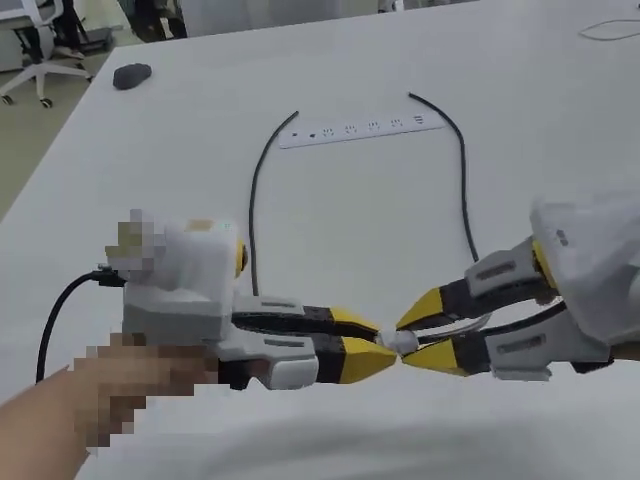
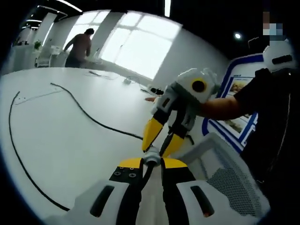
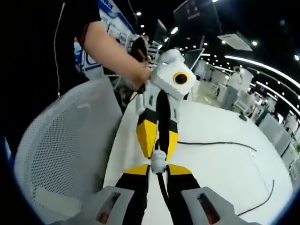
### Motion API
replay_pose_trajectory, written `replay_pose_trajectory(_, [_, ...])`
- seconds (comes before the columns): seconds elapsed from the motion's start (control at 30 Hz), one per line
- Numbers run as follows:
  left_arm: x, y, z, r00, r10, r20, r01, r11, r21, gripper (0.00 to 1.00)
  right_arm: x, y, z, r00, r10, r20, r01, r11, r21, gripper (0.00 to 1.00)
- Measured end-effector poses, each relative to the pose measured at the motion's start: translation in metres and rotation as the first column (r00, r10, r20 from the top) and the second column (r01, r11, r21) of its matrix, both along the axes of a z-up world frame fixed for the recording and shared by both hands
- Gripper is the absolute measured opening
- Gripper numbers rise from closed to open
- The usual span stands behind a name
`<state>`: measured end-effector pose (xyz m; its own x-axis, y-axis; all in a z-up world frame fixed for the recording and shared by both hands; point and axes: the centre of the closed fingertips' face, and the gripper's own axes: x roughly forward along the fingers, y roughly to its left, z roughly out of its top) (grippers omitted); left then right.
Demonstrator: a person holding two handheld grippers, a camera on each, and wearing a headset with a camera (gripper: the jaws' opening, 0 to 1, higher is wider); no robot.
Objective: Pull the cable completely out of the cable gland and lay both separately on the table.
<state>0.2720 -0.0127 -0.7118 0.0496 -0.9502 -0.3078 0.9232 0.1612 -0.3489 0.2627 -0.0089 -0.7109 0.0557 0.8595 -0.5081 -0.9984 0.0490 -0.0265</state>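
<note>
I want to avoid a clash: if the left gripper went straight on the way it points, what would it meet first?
The gland at its own tips, then almost at once the right gripper, whose jaws face the left gripper tip to tip.

Left gripper [image 1: 385, 346] and right gripper [image 1: 403, 342]: white-grey housings, yellow jaws with black inserts; black lead [image 1: 55, 320] behind left gripper; person wears black short sleeve [image 2: 253, 91]

Even, soft overhead light washed the white table [image 1: 360, 220] pale, shadows were faint, windows [image 2: 136, 43] glared overexposed, ceiling lights [image 3: 248, 60] streaked, both gripper views bowed strongly at edges, slight softness throughout
</note>
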Motion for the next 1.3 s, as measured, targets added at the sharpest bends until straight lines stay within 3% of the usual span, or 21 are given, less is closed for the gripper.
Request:
replay_pose_trajectory(0.03, [-0.001, 0.001, 0.001, 1.000, -0.004, 0.022, 0.004, 1.000, 0.007, 0.15, -0.001, 0.000, 0.003, 0.999, -0.004, -0.054, 0.006, 1.000, 0.026, 0.17])
replay_pose_trajectory(0.07, [-0.001, 0.001, 0.003, 0.997, -0.016, 0.074, 0.016, 1.000, 0.009, 0.15, 0.002, 0.001, 0.009, 0.993, -0.023, -0.119, 0.030, 0.997, 0.064, 0.23])
replay_pose_trajectory(0.1, [-0.003, 0.002, 0.005, 0.994, -0.030, 0.105, 0.030, 1.000, 0.007, 0.15, 0.003, 0.000, 0.010, 0.984, -0.034, -0.174, 0.048, 0.996, 0.076, 0.24])
replay_pose_trajectory(0.13, [-0.004, 0.002, 0.006, 0.991, -0.040, 0.127, 0.039, 0.999, 0.012, 0.15, 0.006, -0.001, 0.011, 0.978, -0.051, -0.201, 0.069, 0.994, 0.082, 0.22])
replay_pose_trajectory(0.2, [-0.004, 0.005, 0.011, 0.989, -0.039, 0.146, 0.039, 0.999, 0.000, 0.15, 0.010, -0.001, 0.016, 0.973, -0.042, -0.228, 0.072, 0.990, 0.124, 0.17])
replay_pose_trajectory(0.27, [-0.004, 0.006, 0.013, 0.987, -0.041, 0.156, 0.042, 0.999, 0.000, 0.15, 0.006, 0.000, 0.017, 0.955, -0.029, -0.295, 0.072, 0.988, 0.138, 0.18])
replay_pose_trajectory(0.37, [-0.004, 0.007, 0.017, 0.986, -0.047, 0.159, 0.051, 0.998, -0.021, 0.15, 0.005, 0.004, 0.013, 0.956, -0.015, -0.294, 0.056, 0.990, 0.129, 0.18])
replay_pose_trajectory(0.7, [-0.003, 0.008, 0.014, 0.985, -0.056, 0.165, 0.059, 0.998, -0.013, 0.15, -0.001, 0.013, 0.008, 0.948, 0.018, -0.318, 0.022, 0.992, 0.120, 0.08])
replay_pose_trajectory(0.8, [-0.003, 0.008, 0.012, 0.987, -0.054, 0.149, 0.056, 0.998, -0.013, 0.15, -0.003, 0.013, 0.007, 0.956, 0.026, -0.293, 0.007, 0.994, 0.112, 0.08])
replay_pose_trajectory(0.9, [-0.002, 0.007, 0.010, 0.993, -0.038, 0.115, 0.040, 0.999, -0.013, 0.15, -0.002, 0.013, 0.005, 0.977, 0.030, -0.210, -0.010, 0.995, 0.095, 0.07])
replay_pose_trajectory(0.93, [-0.001, 0.008, 0.009, 0.997, -0.022, 0.068, 0.024, 0.999, -0.024, 0.15, -0.002, 0.013, 0.006, 0.987, 0.047, -0.152, -0.032, 0.995, 0.098, 0.07])
replay_pose_trajectory(1.0, [0.001, 0.008, 0.010, 1.000, 0.006, -0.003, -0.006, 0.999, -0.046, 0.15, -0.001, 0.013, 0.008, 0.994, 0.053, -0.094, -0.044, 0.994, 0.104, 0.07])
replay_pose_trajectory(1.03, [0.003, 0.009, 0.011, 1.000, 0.009, 0.007, -0.008, 0.999, -0.054, 0.15, 0.000, 0.013, 0.010, 0.997, 0.051, -0.063, -0.044, 0.993, 0.111, 0.07])
replay_pose_trajectory(1.07, [0.003, 0.009, 0.011, 1.000, 0.011, 0.007, -0.011, 0.998, -0.058, 0.15, 0.001, 0.013, 0.010, 0.998, 0.052, -0.038, -0.047, 0.993, 0.111, 0.07])
replay_pose_trajectory(1.1, [0.003, 0.009, 0.011, 1.000, 0.018, -0.012, -0.018, 0.998, -0.060, 0.15, 0.001, 0.013, 0.010, 0.998, 0.060, 0.005, -0.060, 0.993, 0.105, 0.07])
replay_pose_trajectory(1.17, [0.003, 0.010, 0.010, 0.997, 0.031, -0.069, -0.035, 0.998, -0.057, 0.15, 0.000, 0.013, 0.009, 0.994, 0.075, 0.083, -0.082, 0.993, 0.081, 0.07])
replay_pose_trajectory(1.2, [0.002, 0.010, 0.009, 0.996, 0.031, -0.087, -0.036, 0.998, -0.053, 0.15, 0.000, 0.013, 0.008, 0.993, 0.079, 0.087, -0.086, 0.993, 0.077, 0.07])
replay_pose_trajectory(1.27, [0.003, 0.010, 0.008, 0.991, 0.047, -0.123, -0.054, 0.997, -0.051, 0.15, 0.000, 0.014, 0.007, 0.986, 0.083, 0.147, -0.092, 0.994, 0.058, 0.07])
replay_pose_trajectory(1.3, [0.002, 0.010, 0.008, 0.991, 0.044, -0.128, -0.051, 0.997, -0.050, 0.15, -0.003, 0.015, 0.006, 0.989, 0.080, 0.123, -0.088, 0.994, 0.061, 0.07])
